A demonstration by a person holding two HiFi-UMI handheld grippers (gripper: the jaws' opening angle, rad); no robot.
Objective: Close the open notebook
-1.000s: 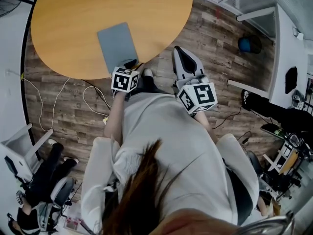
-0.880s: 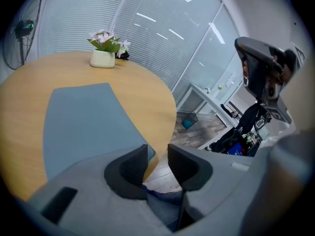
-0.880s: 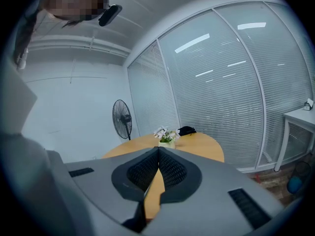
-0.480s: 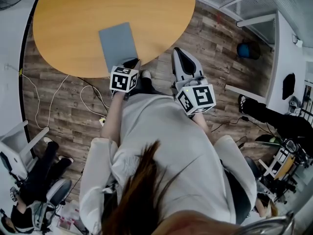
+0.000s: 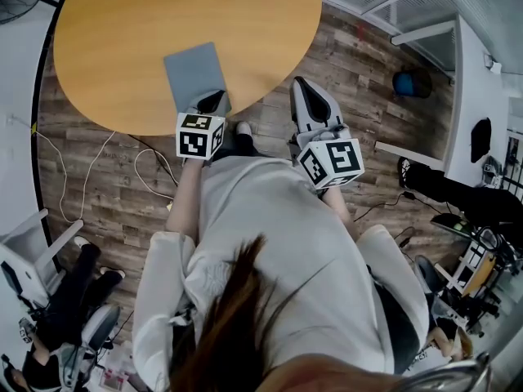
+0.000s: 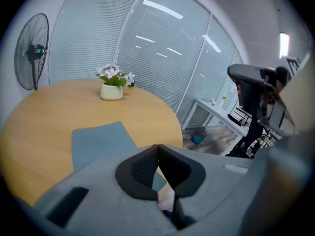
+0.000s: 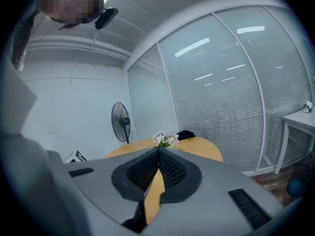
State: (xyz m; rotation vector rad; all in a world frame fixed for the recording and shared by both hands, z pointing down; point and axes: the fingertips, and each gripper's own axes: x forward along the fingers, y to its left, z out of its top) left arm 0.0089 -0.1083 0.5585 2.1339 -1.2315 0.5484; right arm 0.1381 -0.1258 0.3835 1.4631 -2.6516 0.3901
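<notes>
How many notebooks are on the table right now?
1. A grey-blue notebook lies flat, apparently closed, at the near edge of the round table, just ahead of the left gripper. No other shows.

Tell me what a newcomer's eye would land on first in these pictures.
A round wooden table fills the top of the head view, with a grey-blue notebook lying flat by its near edge. The left gripper hangs at the notebook's near corner, jaws just closed on nothing. The right gripper, also shut, hangs off the table.
</notes>
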